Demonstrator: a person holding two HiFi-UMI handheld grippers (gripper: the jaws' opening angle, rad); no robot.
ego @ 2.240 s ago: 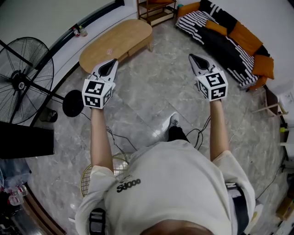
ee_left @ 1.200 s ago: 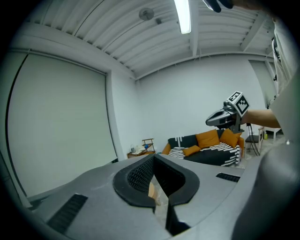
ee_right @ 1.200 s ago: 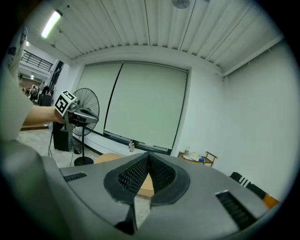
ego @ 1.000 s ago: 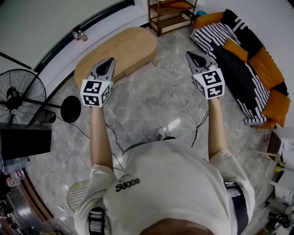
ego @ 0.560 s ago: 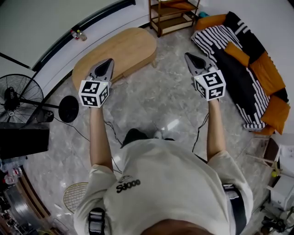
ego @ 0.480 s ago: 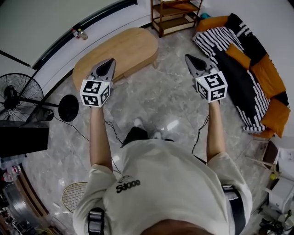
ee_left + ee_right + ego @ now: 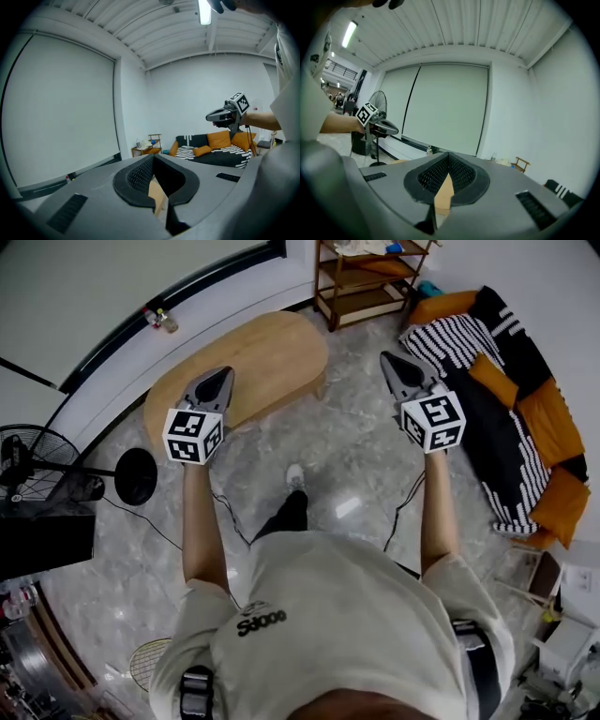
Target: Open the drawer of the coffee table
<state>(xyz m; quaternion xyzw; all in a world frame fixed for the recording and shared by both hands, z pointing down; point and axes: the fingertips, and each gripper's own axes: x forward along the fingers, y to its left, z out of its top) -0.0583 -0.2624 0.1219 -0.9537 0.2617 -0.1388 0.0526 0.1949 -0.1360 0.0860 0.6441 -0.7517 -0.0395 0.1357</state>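
An oval wooden coffee table (image 7: pixel 253 357) stands on the marble floor ahead, by the wall; its drawer front cannot be made out. My left gripper (image 7: pixel 218 378) is held in the air before the table's near left end, jaws shut and empty. My right gripper (image 7: pixel 392 362) hangs to the right of the table, over bare floor, also shut with nothing in it. A sliver of the tabletop (image 7: pixel 157 197) shows through the left jaws, and the same wood (image 7: pixel 444 191) shows through the right ones. The right gripper (image 7: pixel 224 114) and the left gripper (image 7: pixel 379 124) appear in each other's views.
A wooden shelf (image 7: pixel 367 277) stands behind the table. A sofa with striped and orange cushions (image 7: pixel 506 390) runs along the right. A floor fan (image 7: pixel 56 474) and a dark box (image 7: pixel 42 540) stand at the left. Cables (image 7: pixel 220 521) trail across the floor by my foot (image 7: pixel 294 476).
I have walked toward the table: it, the shelf and the sofa have come nearer, and the fan has slid off to the left. Both grippers stay shut and held out ahead.
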